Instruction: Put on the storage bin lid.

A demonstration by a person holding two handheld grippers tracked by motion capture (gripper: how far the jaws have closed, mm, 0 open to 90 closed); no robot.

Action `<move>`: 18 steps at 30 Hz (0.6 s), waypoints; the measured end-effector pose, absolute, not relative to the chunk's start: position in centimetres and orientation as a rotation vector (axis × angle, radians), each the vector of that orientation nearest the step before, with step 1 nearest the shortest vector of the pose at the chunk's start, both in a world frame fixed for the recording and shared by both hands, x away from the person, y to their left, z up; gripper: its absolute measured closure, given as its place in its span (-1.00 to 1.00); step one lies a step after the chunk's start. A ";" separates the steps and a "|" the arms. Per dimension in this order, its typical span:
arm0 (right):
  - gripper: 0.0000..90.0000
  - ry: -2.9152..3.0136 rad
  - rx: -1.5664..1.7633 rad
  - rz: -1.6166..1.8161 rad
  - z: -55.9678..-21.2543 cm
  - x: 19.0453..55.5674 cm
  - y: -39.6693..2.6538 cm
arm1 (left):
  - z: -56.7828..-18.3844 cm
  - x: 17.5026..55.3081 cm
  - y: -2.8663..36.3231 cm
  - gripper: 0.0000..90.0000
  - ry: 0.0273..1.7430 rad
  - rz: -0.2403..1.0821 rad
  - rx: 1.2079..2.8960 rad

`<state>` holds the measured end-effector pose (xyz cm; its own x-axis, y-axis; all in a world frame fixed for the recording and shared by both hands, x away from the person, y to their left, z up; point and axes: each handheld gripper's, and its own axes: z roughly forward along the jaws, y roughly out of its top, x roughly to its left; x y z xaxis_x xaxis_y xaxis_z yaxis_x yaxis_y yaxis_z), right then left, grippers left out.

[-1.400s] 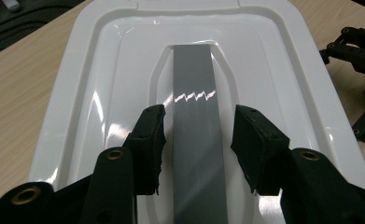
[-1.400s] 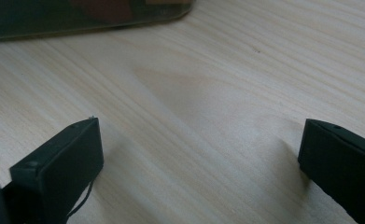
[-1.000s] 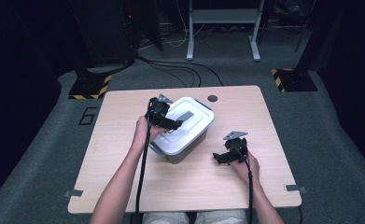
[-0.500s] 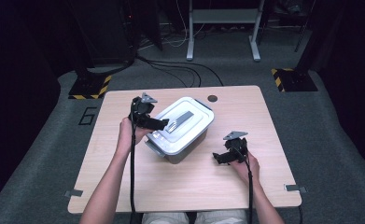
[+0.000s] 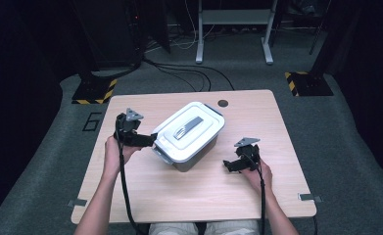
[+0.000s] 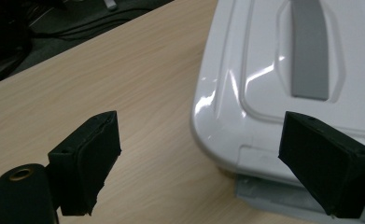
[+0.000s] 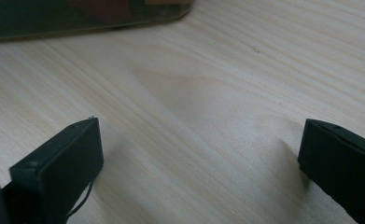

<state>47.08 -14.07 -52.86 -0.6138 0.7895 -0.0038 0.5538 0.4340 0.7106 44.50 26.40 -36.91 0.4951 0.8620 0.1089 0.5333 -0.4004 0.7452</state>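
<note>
A storage box with a white lid [image 5: 189,131] and a flat grey handle [image 5: 188,127] stands slanted at the middle of the wooden table [image 5: 277,122]. My left gripper [image 5: 148,140] is level at the box's left end, open, its jaws having just been opening. In the left gripper view the lid [image 6: 259,60] and its handle [image 6: 311,51] lie just ahead of the left gripper [image 6: 201,135]; its pads touch nothing. My right gripper [image 5: 229,165] stands open low over bare wood to the right of the box. The right gripper [image 7: 199,135] faces the box's see-through wall [image 7: 77,18].
A small dark cable hole [image 5: 223,103] sits in the tabletop behind the box. Beyond the table are floor cables [image 5: 189,73], a metal frame [image 5: 233,29] and stand bases marked with yellow-black tape [image 5: 95,90].
My left hand has slid left, off the top of the lid to the box's left end. The right hand has kept still.
</note>
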 end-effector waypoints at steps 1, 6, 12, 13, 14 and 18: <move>-1.00 2.356 1.145 0.980 -52.9 47.1 -14.1 | -37.2 44.3 26.8 -0.73 1.149 0.657 2.074; -1.00 2.355 1.152 0.980 -52.9 47.1 -14.1 | -38.8 43.3 28.6 -0.74 1.218 0.683 2.038; -1.00 2.355 1.152 0.980 -52.9 47.1 -14.1 | -40.9 42.1 30.6 -0.74 1.277 0.722 2.012; -1.00 2.356 1.145 0.979 -52.9 47.1 -14.1 | -41.4 41.9 31.0 -0.74 1.289 0.720 2.006; -1.00 2.355 1.150 0.980 -52.9 47.1 -14.1 | -41.9 41.8 31.3 -0.74 1.305 0.715 2.007; -1.00 2.356 1.151 0.979 -52.9 47.1 -14.1 | -44.2 41.1 32.8 -0.74 1.368 0.691 2.002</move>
<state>47.08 -14.06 -52.86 -0.6136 0.7896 -0.0036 0.5544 0.4340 0.7102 41.12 32.82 -44.19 0.3297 0.9408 0.0791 0.6223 -0.2796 0.7311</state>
